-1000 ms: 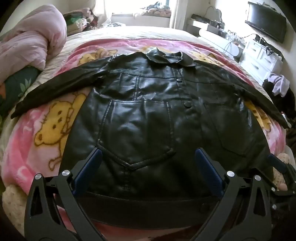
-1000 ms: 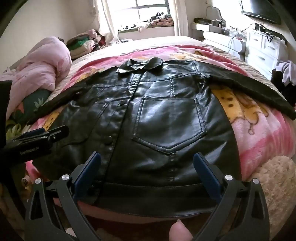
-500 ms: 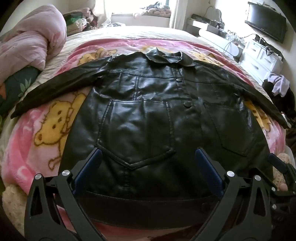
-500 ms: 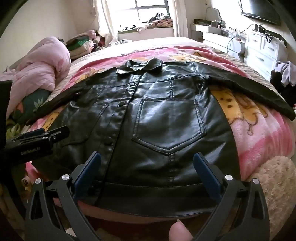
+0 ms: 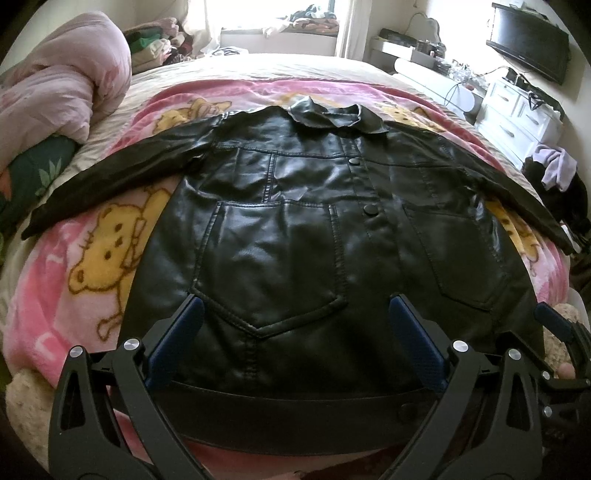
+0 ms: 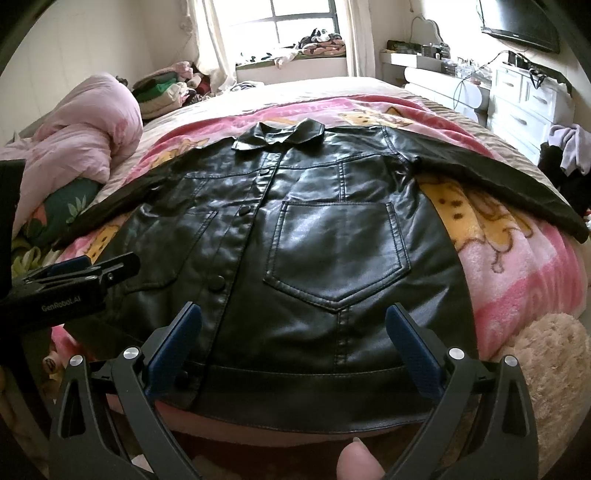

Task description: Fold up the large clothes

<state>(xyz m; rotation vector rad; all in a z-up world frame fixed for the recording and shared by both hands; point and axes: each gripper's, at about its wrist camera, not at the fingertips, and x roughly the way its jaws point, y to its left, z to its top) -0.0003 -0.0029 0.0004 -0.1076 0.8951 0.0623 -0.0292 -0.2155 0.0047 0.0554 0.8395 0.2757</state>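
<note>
1. Black leather jacket (image 5: pixel 295 236) lies flat, front up, on the pink cartoon blanket (image 5: pixel 92 258) over the bed; fills centre of both views. Collar (image 5: pixel 332 118) points to top of frame, hem band (image 5: pixel 295 417) runs along the bottom.
2. Sleeves spread wide: in the left wrist view one sleeve (image 5: pixel 110 177) runs to mid-left edge, the other (image 5: pixel 509 192) slants to mid-right.
3. Snaps down the placket look done up; two patch pockets, one per side, e.g. pocket (image 6: pixel 340 254) centre of the right wrist view.
4. Left tool (image 5: pixel 295 332): fingers spread wide apart, nothing between them, hovering over lower jacket just above the hem. Looks clear of the leather, but can't tell for sure.
5. Right tool (image 6: pixel 295 332): same – released, gaping, holding nothing, over the hem on the other half of the jacket.
6. Each tool shows in the other's cam: left one at mid-left edge of the right wrist view, right one at lower right of the left wrist view.
7. Fingertip (image 6: pixel 358 461) of the person pokes in at bottom centre of the right wrist view.
8. Bg: rumpled pink duvet (image 5: pixel 55 81) upper left, window (image 6: pixel 303 26) top centre, white drawers (image 6: pixel 528 99) and wall TV (image 5: pixel 528 40) upper right, fluffy beige rug or throw (image 6: pixel 546 362) lower right.
</note>
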